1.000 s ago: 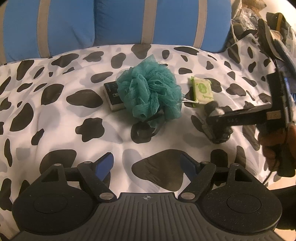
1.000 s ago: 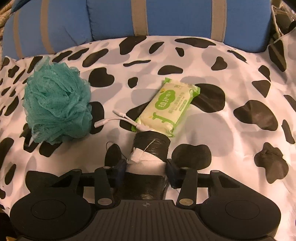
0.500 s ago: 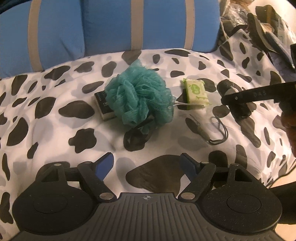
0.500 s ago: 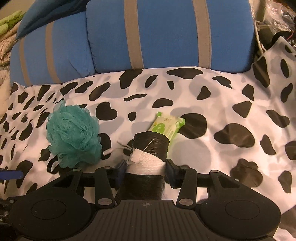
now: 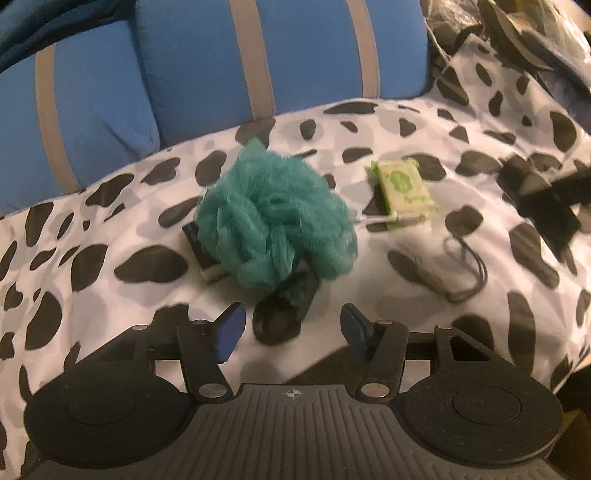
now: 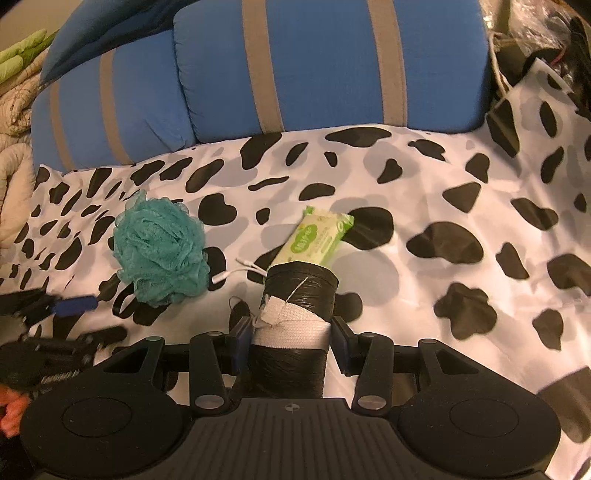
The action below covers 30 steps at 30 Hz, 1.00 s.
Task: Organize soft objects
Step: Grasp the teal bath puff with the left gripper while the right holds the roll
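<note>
A teal mesh bath pouf lies on the cow-print bed sheet, partly over a dark box. It also shows in the right wrist view. A green wipes pack lies to its right, also seen in the right wrist view. My left gripper is open and empty, just in front of the pouf. My right gripper is shut on a black roll with a white band, held above the sheet.
Blue pillows with grey stripes stand at the back. A white cable and a dark cord loop lie on the sheet. Clutter sits at the far right. Quilted bedding is at the left.
My right gripper has lifted the black roll up and back from the sheet. My left gripper has moved closer to the pouf.
</note>
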Motion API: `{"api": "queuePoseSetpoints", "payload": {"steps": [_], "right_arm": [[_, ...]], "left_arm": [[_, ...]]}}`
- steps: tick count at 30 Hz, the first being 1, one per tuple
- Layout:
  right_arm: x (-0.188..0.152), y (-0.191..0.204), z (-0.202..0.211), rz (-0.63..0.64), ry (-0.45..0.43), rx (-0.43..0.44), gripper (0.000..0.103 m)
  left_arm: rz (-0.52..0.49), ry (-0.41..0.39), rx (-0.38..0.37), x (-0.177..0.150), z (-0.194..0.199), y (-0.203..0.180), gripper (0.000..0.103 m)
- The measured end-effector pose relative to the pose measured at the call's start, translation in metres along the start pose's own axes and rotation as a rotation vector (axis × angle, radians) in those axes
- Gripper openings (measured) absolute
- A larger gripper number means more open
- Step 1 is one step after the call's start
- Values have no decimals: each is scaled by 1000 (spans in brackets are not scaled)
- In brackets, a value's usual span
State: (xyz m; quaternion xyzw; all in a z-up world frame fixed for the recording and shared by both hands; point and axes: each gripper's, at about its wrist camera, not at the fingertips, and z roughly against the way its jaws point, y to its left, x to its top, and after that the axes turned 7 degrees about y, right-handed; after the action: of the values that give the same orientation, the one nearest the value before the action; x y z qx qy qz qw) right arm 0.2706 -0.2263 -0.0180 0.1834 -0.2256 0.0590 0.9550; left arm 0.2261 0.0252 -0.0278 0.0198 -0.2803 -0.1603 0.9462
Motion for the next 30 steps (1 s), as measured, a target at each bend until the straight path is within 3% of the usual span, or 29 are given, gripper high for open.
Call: {"api": "queuePoseSetpoints", "payload": {"steps": [5,7,9,15,19,28,29,30], "right_arm": [[-9,-7,13,-28,-7,25,48],[-11,-9,18,-37,-10,34,48],[-12,-10,20,-47,-11,43,48],[-13,-12,23,-52,-15,53,48],[-13,-12,23,-56,-8,51,48],[-12,-6,21,-43,3,64,48],[-11,-6,20,-42,3,64,48],[-11,-5,21,-43,3,65,48]], "left_arm": [[26,-36,-20,16,0,-1,57],[79,-33,-72,23,-1,2,62],[145,-24,-119,28,-6,7,75],[332,-4,-135,40,-24,24,80],[437,17,-136,50,-40,39,80],[537,22,-180,62,-66,68,79],[548,33,-187,63,-69,72,72],[553,44,-198,63,-71,74,59]]}}
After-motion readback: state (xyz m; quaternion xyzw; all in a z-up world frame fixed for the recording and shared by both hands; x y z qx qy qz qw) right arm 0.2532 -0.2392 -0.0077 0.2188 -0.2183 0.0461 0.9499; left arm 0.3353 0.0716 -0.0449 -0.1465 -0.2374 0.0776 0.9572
